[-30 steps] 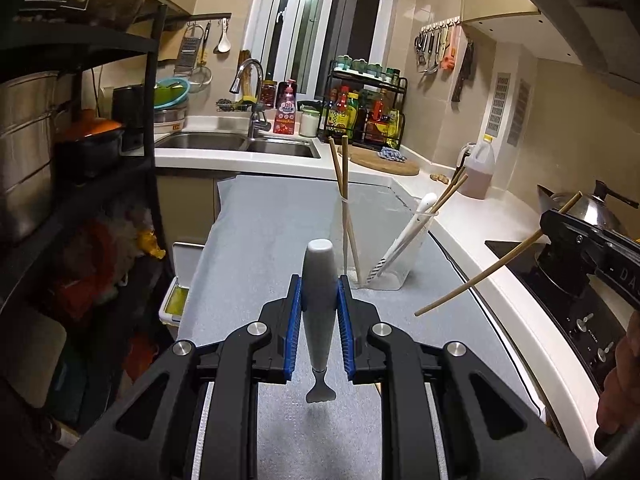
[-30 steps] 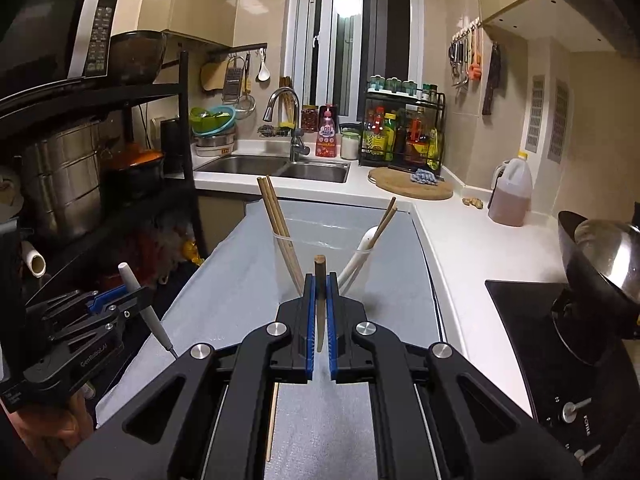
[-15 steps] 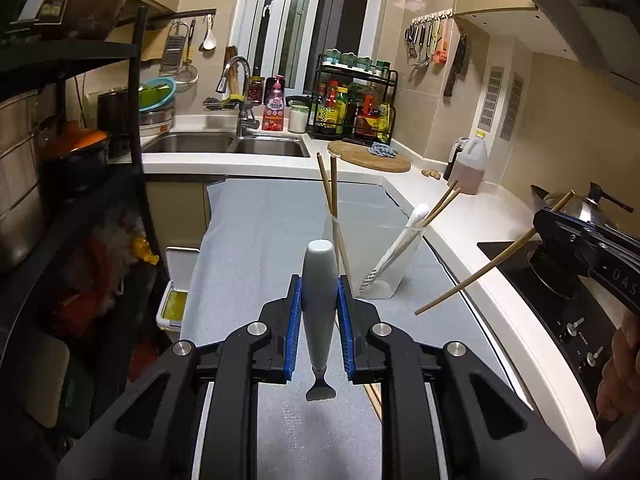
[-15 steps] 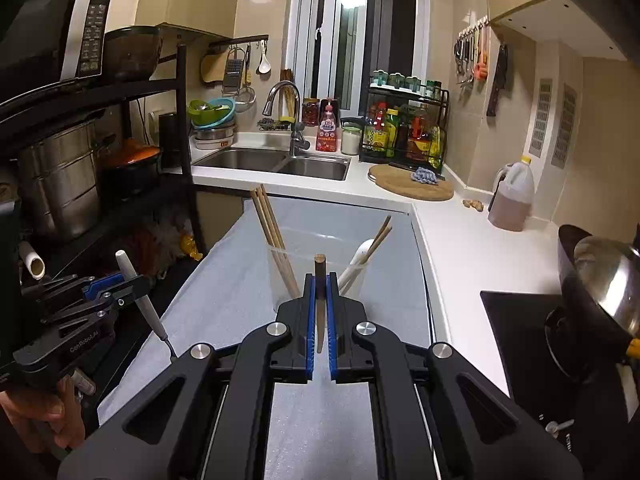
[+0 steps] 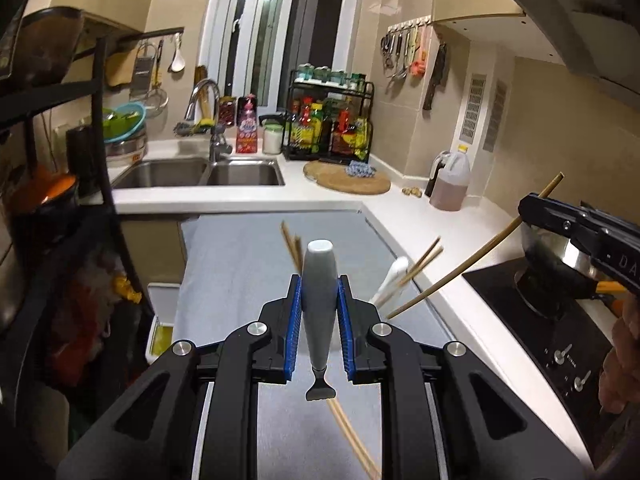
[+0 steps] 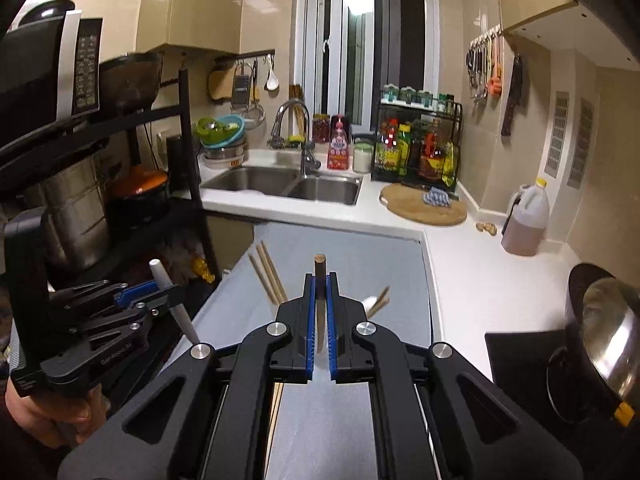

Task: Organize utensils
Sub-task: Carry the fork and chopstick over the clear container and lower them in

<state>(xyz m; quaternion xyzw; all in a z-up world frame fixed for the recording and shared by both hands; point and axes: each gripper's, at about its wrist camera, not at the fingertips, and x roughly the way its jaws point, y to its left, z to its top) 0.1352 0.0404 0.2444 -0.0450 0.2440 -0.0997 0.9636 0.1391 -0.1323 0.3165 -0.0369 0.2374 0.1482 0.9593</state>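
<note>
Two grippers above grey mat (image 5: 240, 256): left gripper (image 5: 319, 320) clamped on white-handled utensil (image 5: 319, 284), right gripper (image 6: 320, 320) clamped on chopstick (image 6: 319, 300).

Warm, dim indoor light falls from above — the window (image 6: 360, 40) is dark, with one small glare spot. Left-hand shelves (image 5: 44, 184) sink into shadow. Fisheye bending curves the edges; corners vignette black — nearby chopsticks (image 5: 420, 264) blur.

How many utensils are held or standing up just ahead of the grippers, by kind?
Chopsticks: 5 (1 in the right gripper, 4 standing ahead)
White-handled utensils: 2 (1 in the left gripper, 1 standing ahead)
Total: 7
</note>
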